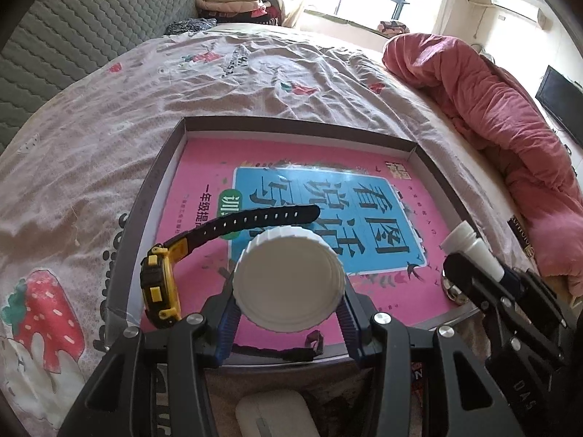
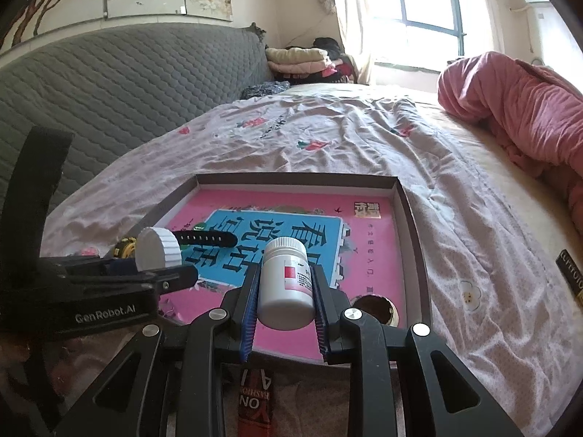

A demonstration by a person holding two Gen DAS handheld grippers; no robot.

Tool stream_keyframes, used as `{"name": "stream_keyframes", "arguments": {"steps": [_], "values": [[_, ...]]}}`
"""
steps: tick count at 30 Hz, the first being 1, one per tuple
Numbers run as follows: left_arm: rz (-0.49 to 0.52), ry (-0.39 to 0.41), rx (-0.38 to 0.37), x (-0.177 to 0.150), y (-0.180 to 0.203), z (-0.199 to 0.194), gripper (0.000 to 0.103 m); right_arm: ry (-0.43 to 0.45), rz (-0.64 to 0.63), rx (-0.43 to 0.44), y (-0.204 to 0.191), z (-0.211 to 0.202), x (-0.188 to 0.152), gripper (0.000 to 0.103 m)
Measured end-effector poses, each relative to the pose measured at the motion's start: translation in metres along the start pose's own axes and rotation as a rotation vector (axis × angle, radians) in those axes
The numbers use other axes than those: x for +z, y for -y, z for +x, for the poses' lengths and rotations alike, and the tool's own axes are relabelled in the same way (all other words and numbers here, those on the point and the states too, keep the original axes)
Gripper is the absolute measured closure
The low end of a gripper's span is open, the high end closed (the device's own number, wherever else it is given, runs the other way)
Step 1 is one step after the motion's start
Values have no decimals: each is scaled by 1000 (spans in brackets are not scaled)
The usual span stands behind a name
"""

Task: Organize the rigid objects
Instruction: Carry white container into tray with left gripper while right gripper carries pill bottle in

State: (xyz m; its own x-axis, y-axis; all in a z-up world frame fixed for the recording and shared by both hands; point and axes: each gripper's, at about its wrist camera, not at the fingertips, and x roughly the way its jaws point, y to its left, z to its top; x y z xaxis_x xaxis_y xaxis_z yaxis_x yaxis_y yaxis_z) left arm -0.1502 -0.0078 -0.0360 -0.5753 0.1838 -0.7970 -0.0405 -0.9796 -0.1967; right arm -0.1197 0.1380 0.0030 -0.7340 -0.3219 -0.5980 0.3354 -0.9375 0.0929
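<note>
The left gripper [image 1: 289, 284] is clenching a white ribbed cap [image 1: 289, 278] over the tray's [image 1: 291, 123] near edge; the right gripper [image 2: 286, 291] is gripping the white pill bottle [image 2: 286, 284] just right of it, above the pink book [image 2: 368, 240].

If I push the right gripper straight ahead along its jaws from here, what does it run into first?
Probably the pink book lying in the shallow tray: the right gripper, shut on the white pill bottle, points forward and down over it. Depth is unclear, so the tray's far wall could come first.
</note>
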Motion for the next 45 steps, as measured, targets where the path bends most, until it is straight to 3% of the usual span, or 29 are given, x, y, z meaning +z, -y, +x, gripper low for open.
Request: {"name": "stream_keyframes", "arguments": {"steps": [19, 45], "values": [[20, -6, 7, 0, 0, 5, 55, -111, -51, 20, -12, 30, -5, 76], [81, -4, 66, -2, 7, 8, 55, -250, 14, -4, 14, 35, -4, 76]]}}
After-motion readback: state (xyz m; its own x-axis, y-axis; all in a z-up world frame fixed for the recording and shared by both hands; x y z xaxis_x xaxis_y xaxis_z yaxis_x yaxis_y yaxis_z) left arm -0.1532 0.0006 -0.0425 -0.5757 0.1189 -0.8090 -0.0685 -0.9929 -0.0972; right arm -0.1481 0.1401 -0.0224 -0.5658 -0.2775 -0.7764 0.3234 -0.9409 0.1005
